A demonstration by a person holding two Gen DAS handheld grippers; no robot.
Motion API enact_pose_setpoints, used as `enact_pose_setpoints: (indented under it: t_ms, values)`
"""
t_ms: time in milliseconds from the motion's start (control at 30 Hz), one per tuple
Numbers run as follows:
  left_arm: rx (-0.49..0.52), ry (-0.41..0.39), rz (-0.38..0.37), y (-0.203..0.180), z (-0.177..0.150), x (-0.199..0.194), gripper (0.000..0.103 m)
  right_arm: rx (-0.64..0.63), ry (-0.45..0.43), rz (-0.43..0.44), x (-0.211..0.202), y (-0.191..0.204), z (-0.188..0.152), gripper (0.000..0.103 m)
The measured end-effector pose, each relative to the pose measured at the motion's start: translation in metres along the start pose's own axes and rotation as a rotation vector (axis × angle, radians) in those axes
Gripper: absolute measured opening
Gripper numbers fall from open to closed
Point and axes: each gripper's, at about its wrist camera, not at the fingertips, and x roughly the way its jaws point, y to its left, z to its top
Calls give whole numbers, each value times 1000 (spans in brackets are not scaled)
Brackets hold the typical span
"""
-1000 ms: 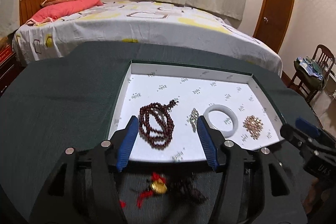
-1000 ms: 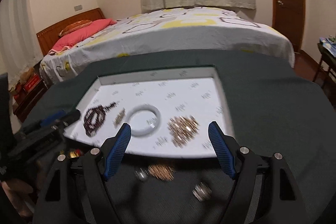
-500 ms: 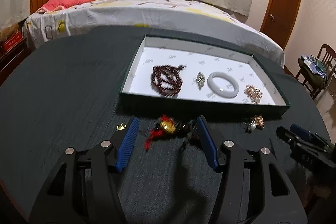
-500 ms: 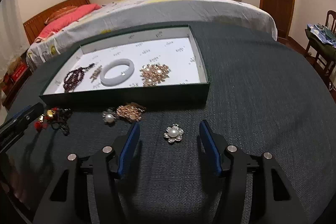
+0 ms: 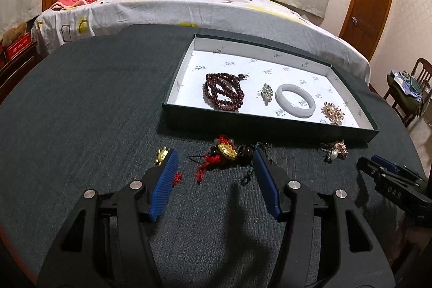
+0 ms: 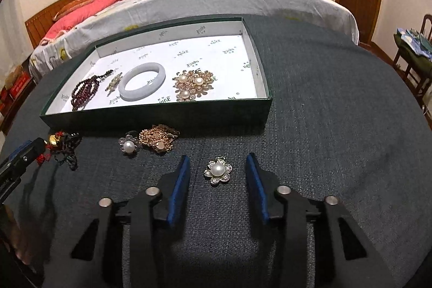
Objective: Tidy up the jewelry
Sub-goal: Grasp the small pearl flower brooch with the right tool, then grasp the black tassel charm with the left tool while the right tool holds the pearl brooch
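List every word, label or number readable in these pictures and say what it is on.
"UAS": pale letters on the black body of the right gripper, seen in the left wrist view; the first letter is unclear.
Repeated small printed marks on the white lining of the box: too small and distorted to read.
Red crate beside the bed: white print, too blurred to read.
Nothing else is legible.

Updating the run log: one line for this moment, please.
left tool open, at red-gold charm | right tool open, around pearl flower brooch | tray: four pieces
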Motion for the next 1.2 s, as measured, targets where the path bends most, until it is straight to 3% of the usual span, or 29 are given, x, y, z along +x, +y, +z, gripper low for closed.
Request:
enact_pose_setpoints:
  t_ms: [167, 700, 1200]
  values:
    - [1, 14, -2, -1, -3, 2, 56, -25, -1, 13, -2, 3, -2, 22]
    - [2, 32, -3, 0, -7, 6, 56, -8, -12, 43, -7, 1, -3, 22]
    - [-6, 82, -3, 6, 8, 29, 49, 5, -2, 63, -4, -2, -2, 22]
